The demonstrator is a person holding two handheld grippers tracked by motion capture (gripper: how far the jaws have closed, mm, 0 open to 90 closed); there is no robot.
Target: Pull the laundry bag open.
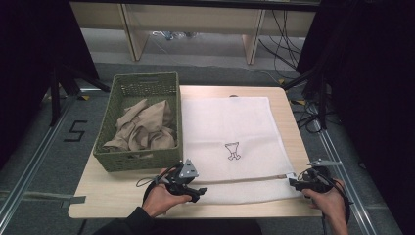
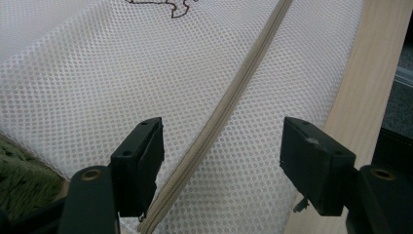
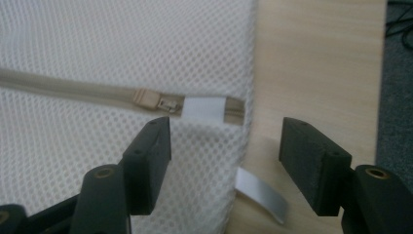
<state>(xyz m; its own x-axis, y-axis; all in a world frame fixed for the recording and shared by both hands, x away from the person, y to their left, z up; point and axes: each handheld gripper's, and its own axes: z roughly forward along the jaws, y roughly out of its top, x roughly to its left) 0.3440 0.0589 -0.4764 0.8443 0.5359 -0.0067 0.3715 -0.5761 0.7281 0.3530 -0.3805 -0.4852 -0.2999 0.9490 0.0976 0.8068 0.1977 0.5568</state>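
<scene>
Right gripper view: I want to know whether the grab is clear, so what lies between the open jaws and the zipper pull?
Only white mesh of the laundry bag lies between the right gripper and the zipper pull, seen in the right gripper view.

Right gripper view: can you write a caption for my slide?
Open right gripper hovers over the mesh bag, near the zipper pull at its edge.

Black grippers — left gripper with grey three-cornered plate, black cable; brass-ringed screws behind blocky fingers — dark sleeve.
</scene>
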